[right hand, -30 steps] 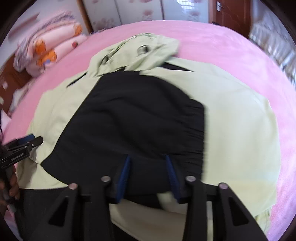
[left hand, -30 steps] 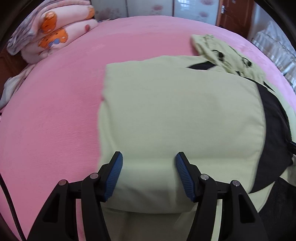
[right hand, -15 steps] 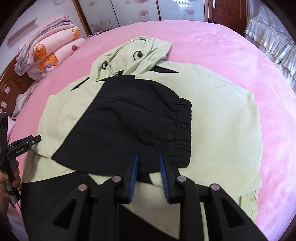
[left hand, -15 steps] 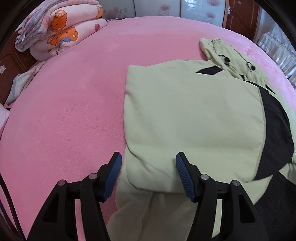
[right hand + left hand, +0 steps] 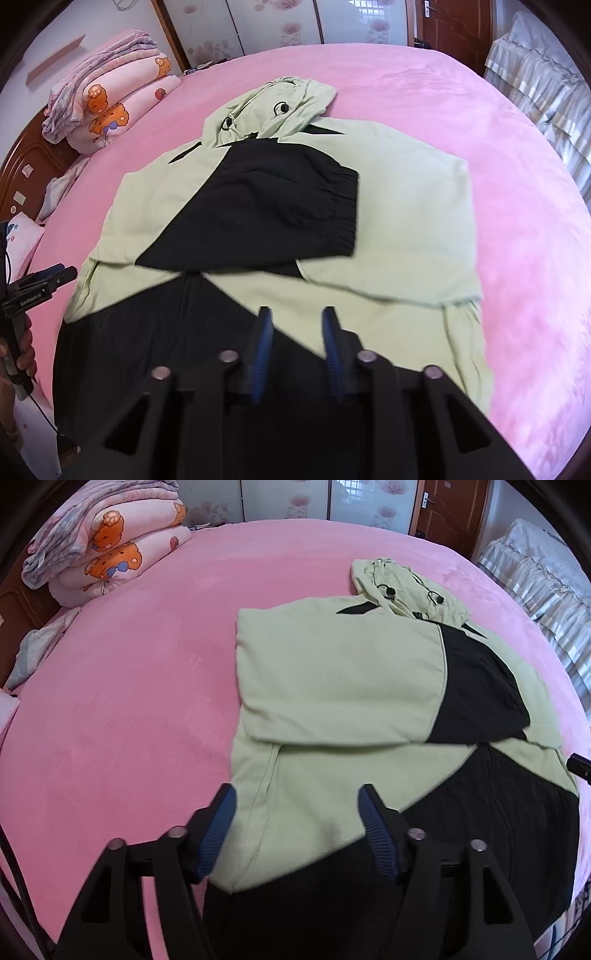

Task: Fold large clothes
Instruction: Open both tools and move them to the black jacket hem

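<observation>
A light green and black hooded jacket lies flat on the pink bed, hood at the far end. The green sleeve is folded across the chest. The black sleeve lies over it, its elastic cuff pointing right. My left gripper hovers above the jacket's lower left part, its jaws opening and nothing between them. My right gripper hangs over the lower front near the zip. Its jaws are opening too, with no cloth in them. Each gripper shows at the edge of the other's view, the left gripper in a hand.
Folded pink blankets are stacked at the bed's far left by a wooden headboard. A second bed with a grey frilled cover stands to the right. A brown door and wardrobe panels are behind.
Both grippers have risen and drawn back from the folded sleeves toward the jacket's hem. The right jaws let go of the black sleeve. Both pairs of jaws stand wider.
</observation>
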{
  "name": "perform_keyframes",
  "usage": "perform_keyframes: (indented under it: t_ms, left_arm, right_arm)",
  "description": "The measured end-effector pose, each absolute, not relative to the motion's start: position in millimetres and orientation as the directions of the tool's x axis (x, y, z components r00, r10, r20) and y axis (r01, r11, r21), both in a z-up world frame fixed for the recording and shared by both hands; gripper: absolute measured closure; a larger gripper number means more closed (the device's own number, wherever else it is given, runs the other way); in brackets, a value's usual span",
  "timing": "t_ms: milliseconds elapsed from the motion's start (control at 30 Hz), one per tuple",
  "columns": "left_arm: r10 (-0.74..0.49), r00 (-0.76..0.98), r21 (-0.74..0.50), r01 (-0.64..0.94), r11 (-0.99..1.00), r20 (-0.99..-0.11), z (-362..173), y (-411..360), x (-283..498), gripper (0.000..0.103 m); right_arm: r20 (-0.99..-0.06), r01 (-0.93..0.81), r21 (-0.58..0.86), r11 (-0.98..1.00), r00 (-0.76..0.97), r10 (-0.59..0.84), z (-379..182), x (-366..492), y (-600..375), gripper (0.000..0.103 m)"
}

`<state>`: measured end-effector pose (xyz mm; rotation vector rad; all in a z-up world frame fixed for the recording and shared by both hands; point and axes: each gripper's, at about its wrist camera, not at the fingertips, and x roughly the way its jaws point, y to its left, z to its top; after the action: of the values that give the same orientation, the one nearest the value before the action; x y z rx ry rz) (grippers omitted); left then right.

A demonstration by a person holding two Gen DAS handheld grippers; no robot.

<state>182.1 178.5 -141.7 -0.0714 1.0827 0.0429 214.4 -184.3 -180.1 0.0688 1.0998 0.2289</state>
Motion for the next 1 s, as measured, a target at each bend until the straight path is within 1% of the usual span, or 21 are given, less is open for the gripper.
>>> perform_keyframes:
  t_ms: [67,200,333,567,767,1000]
  left_arm:
    - [-0.001,0.459,-0.037,-0.068,0.997,-0.888,-142.0,183.2,160.5,0.026]
    - [0.020,0.408,-0.014,-0.081,0.997,-0.913,-153.6,196.5,110.6,0.026]
    - [0.012,0.347,-0.029,-0.115,0.993,-0.938,-170.6,213.3,62.2,0.026]
    - [0.003,0.267,-0.044,-0.170,0.985,-0.964,-198.1,235.9,10.6,0.026]
    - [-0.023,0.274,-0.079,-0.192,0.978,-0.961,-206.8,244.6,-12.4,0.025]
    - [-0.071,0.285,-0.131,-0.200,0.971,-0.956,-207.1,255.6,-31.2,0.024]
  right_arm:
    - [-0.873,-0.147,0.163,0.976,0.440,0.212,-175.9,197.7,-193.1,0.062]
    - [-0.880,-0.139,0.132,0.981,0.439,0.181,-172.3,154.2,-215.4,0.062]
    - [-0.894,-0.120,0.089,0.989,0.428,0.132,-175.0,111.9,-239.3,0.062]
    - [-0.922,-0.014,0.076,0.997,0.379,0.076,-192.9,55.9,-289.3,0.062]
    - [-0.936,0.064,0.110,0.992,0.344,0.081,-211.1,24.4,-316.7,0.062]
    - [-0.944,0.068,0.177,0.982,0.295,0.150,-233.1,4.0,-321.9,0.062]
